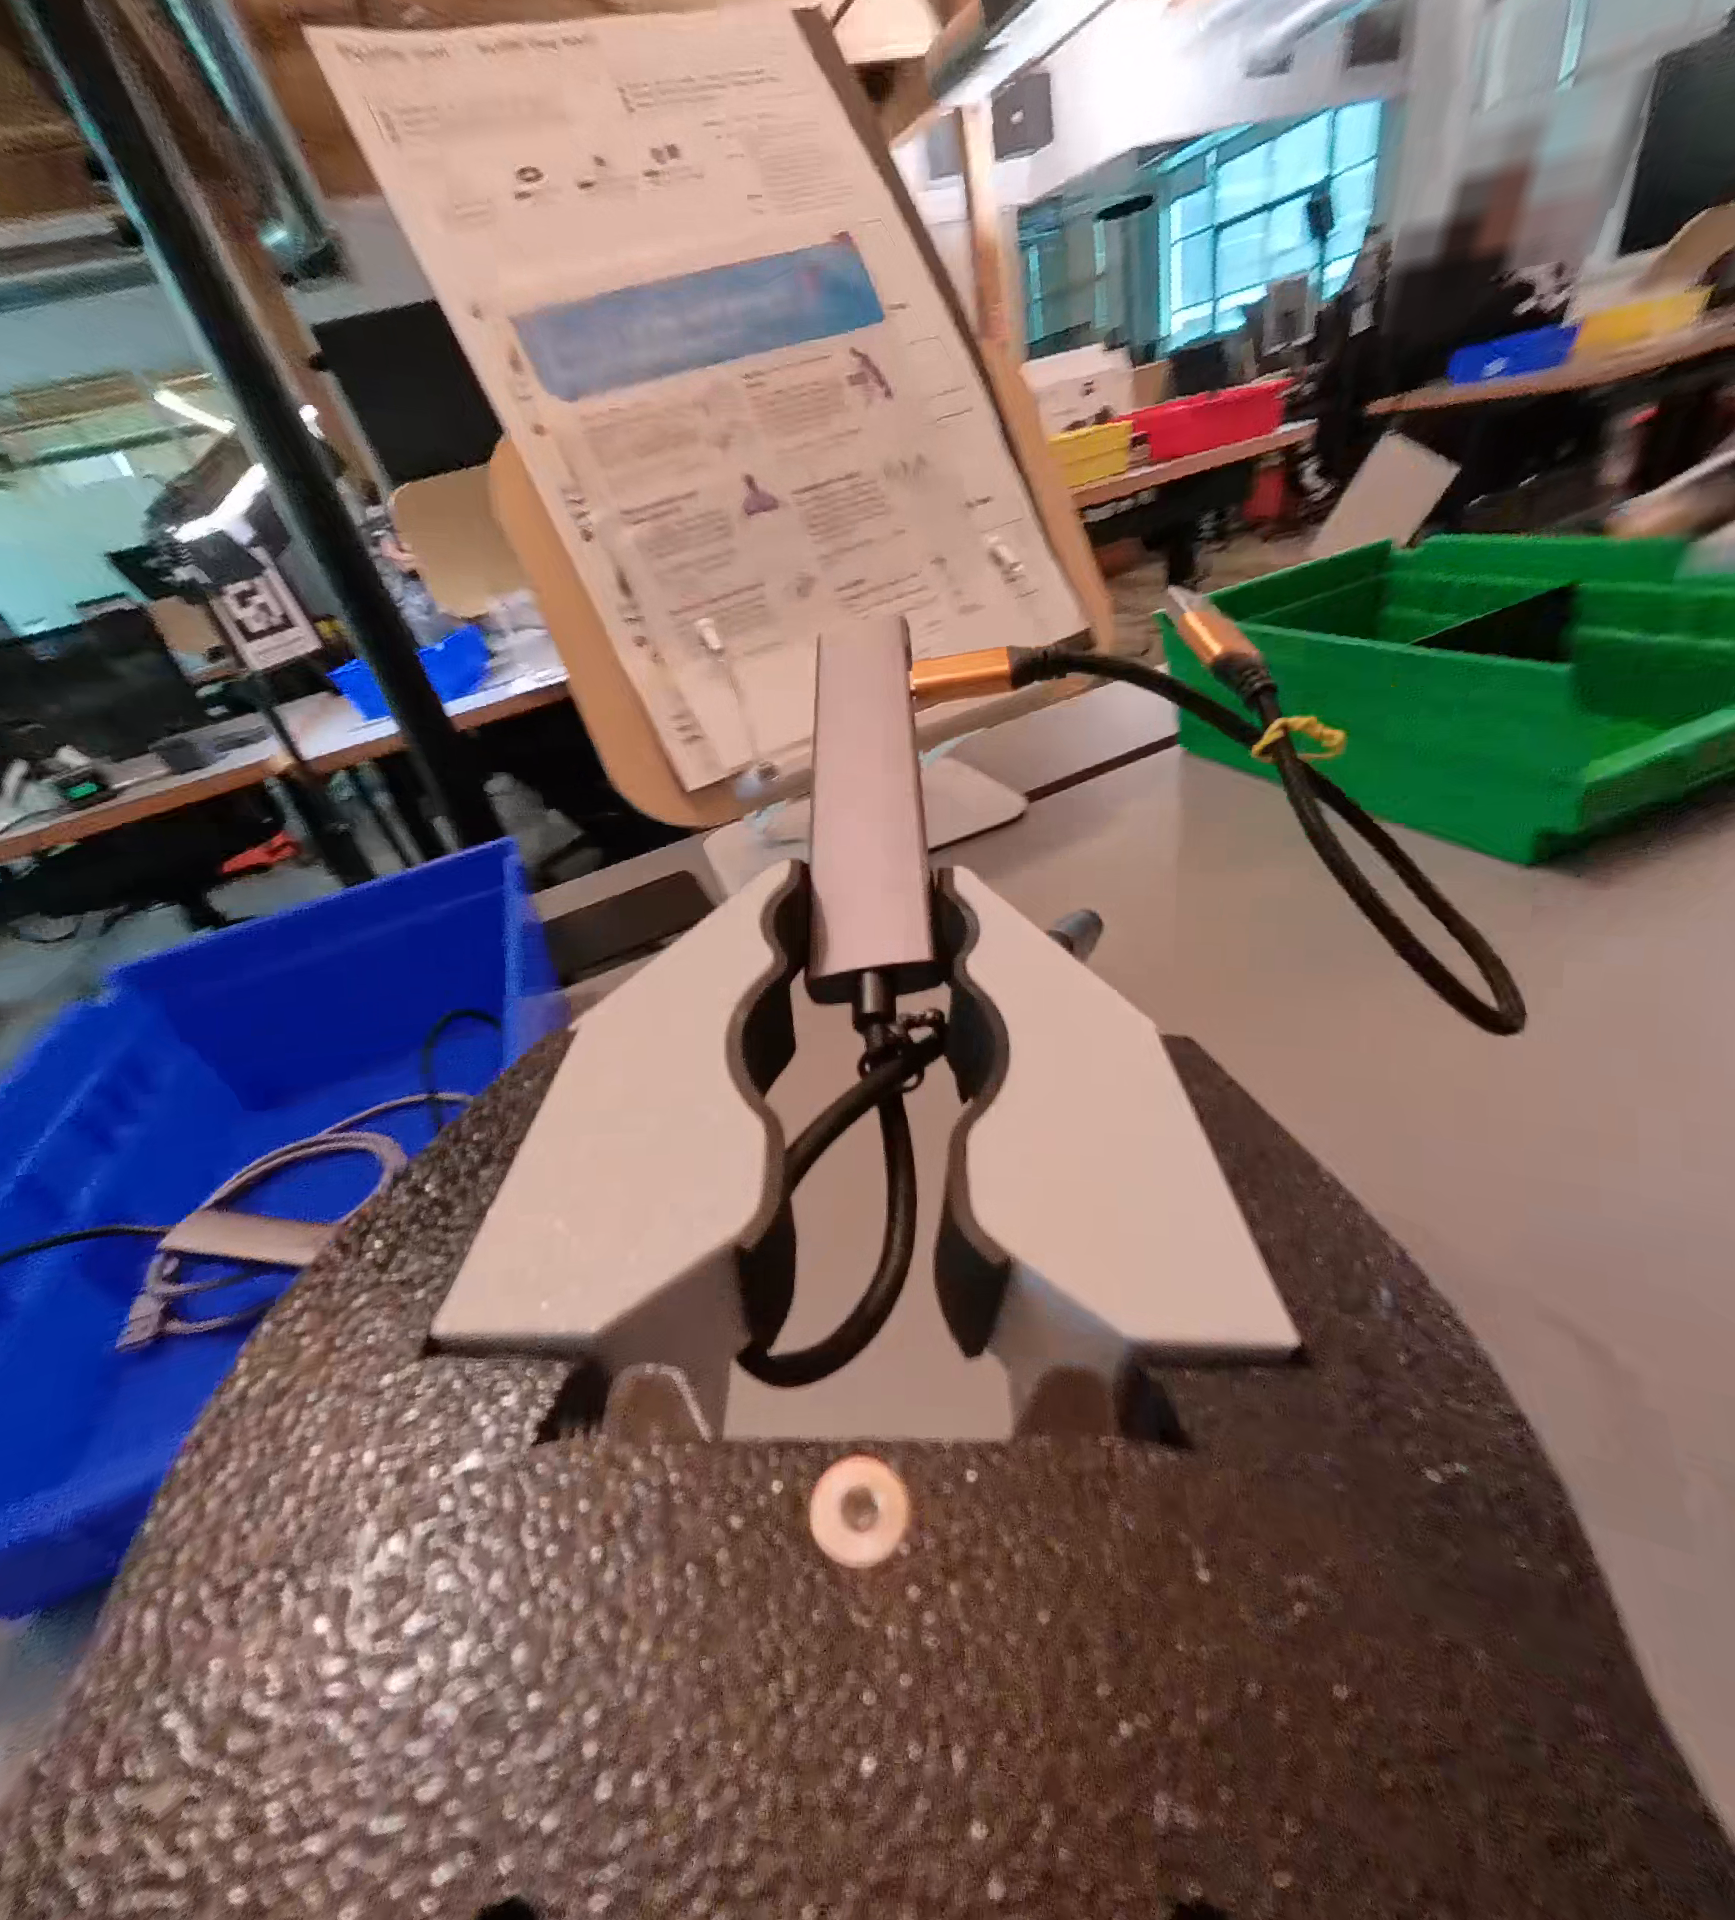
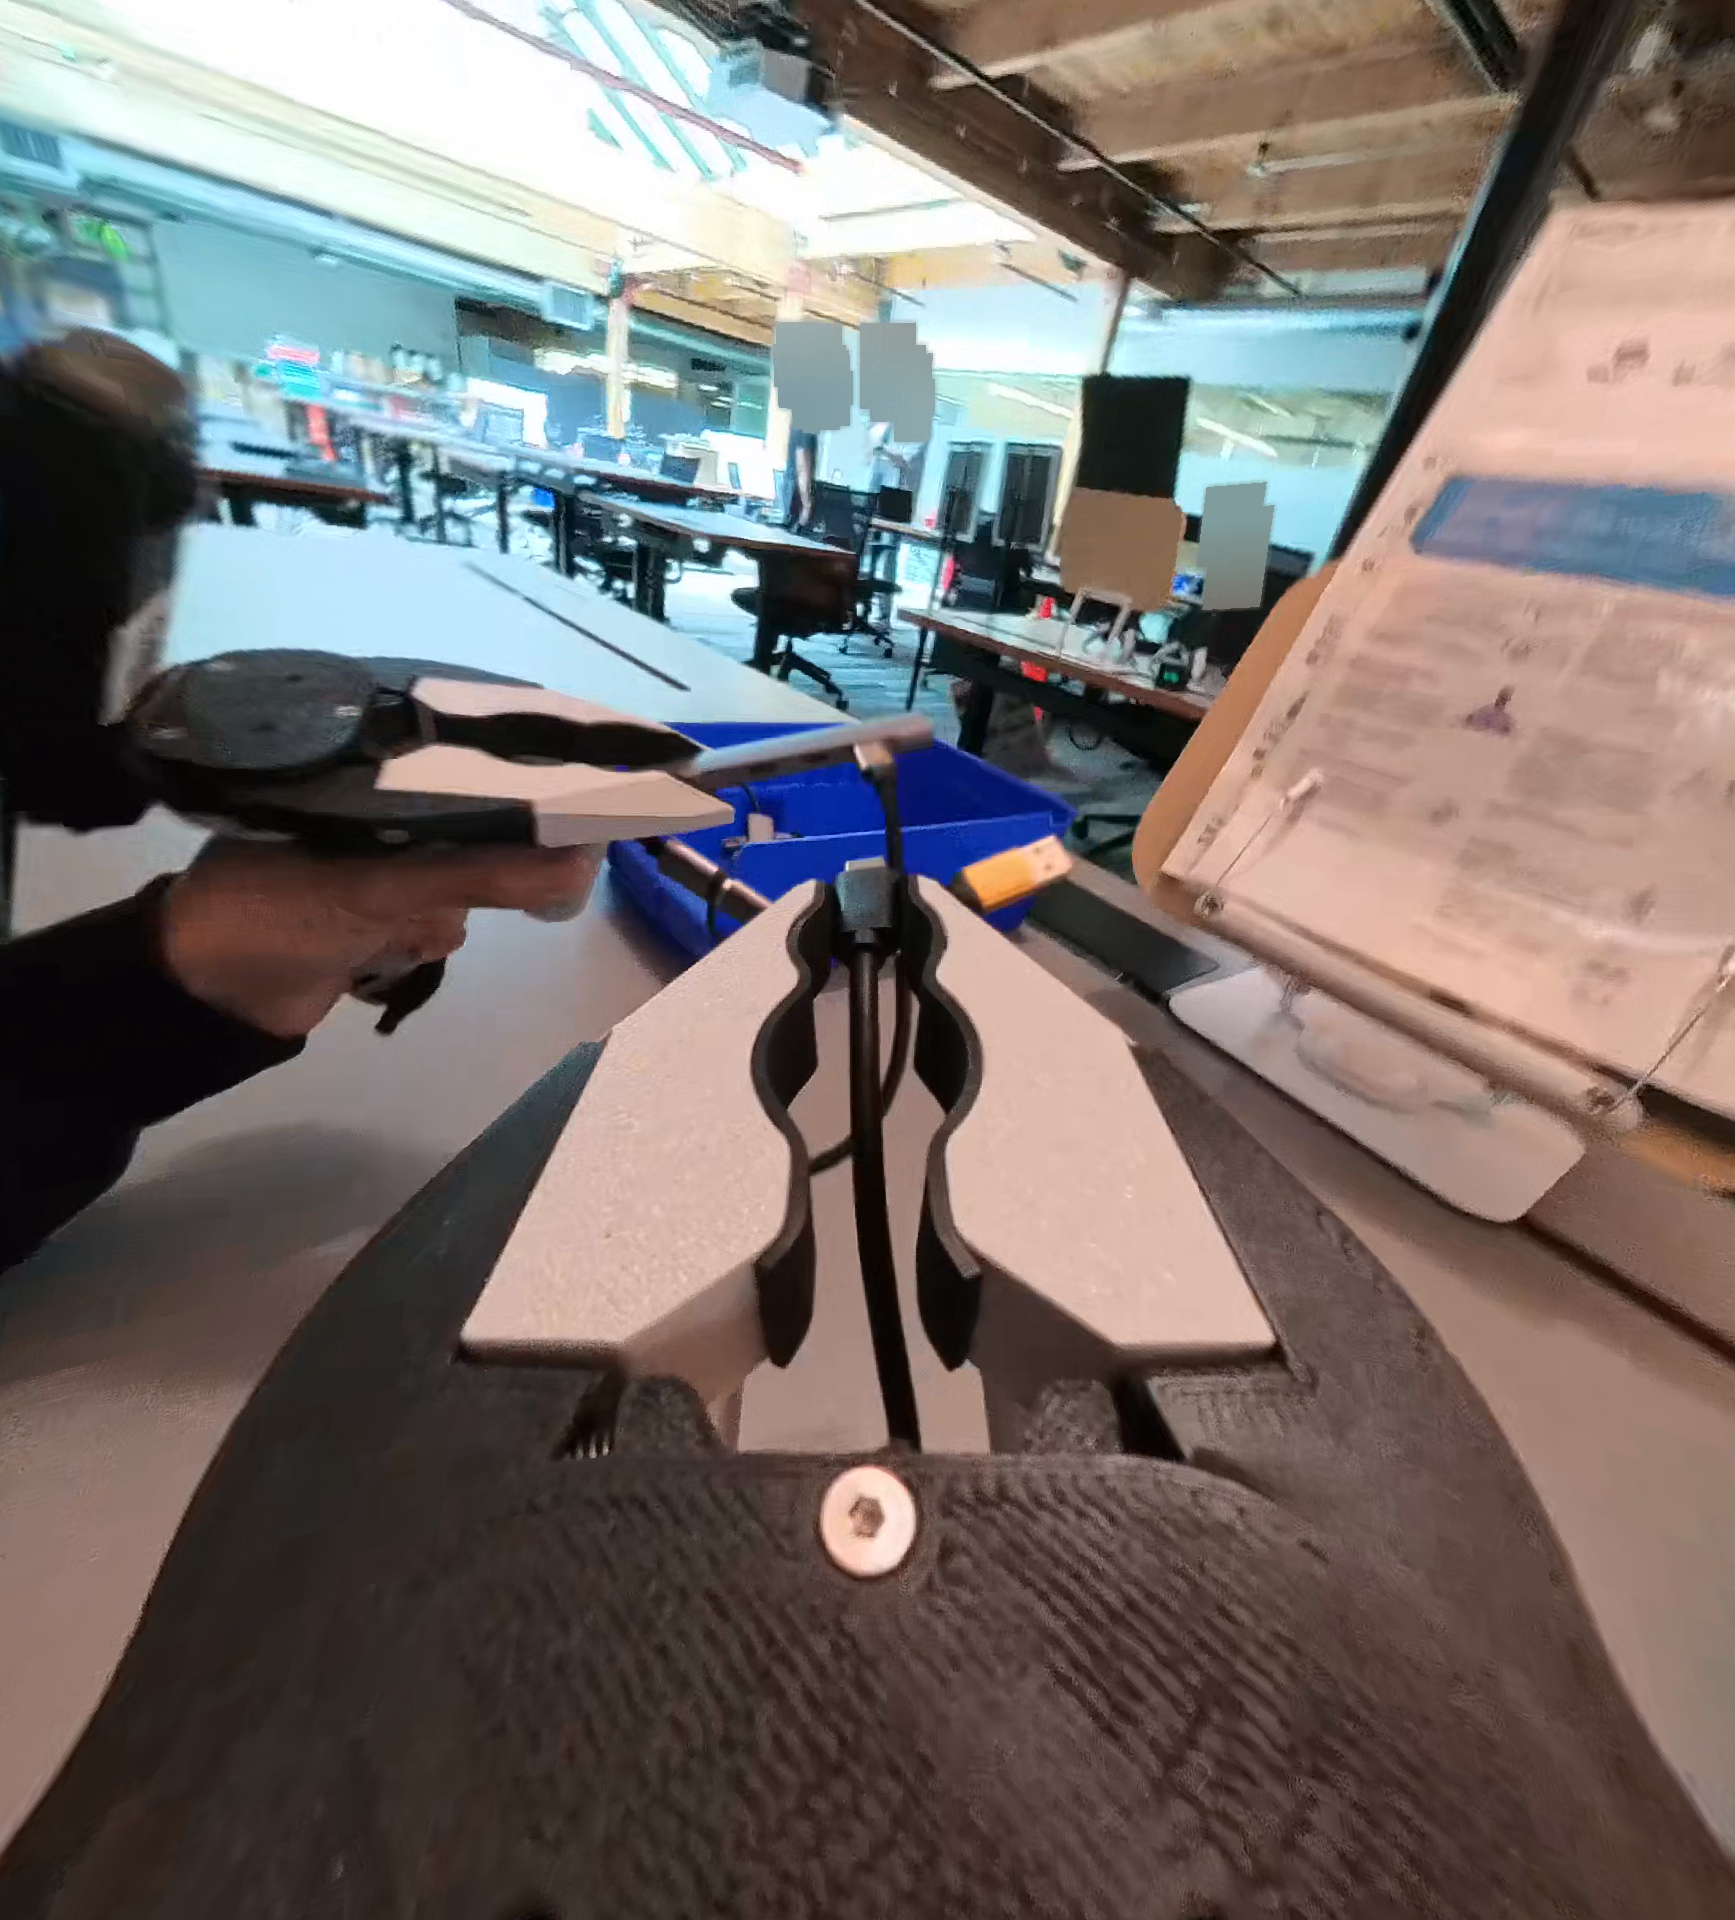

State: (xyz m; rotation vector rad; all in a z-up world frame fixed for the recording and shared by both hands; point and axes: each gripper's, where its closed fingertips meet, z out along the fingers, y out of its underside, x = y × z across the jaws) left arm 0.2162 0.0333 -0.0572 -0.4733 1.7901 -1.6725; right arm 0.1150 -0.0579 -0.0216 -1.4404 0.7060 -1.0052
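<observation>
Grey worktable (image 1: 1465,1195) fills the foreground of a busy open workshop with rows of desks behind. Clamped at the tips of the left gripper (image 1: 868,914) is a slim grey hub (image 1: 863,790), held by its near end and raised above the table so its side ports stay reachable; its own short black lead loops back between the fingers. An orange-tipped plug (image 1: 962,670) of a black cable (image 1: 1393,883) sits against the hub's right side. In the right wrist view, the right gripper (image 2: 868,904) pinches a small grey connector (image 2: 865,894), its black cord trailing back between the closed fingers. The hub's far end sits just above it. A blue bin (image 1: 219,1143) holding spare cables lies left, a green bin (image 1: 1569,727) right, and a propped instruction sheet (image 1: 738,364) stands behind.
</observation>
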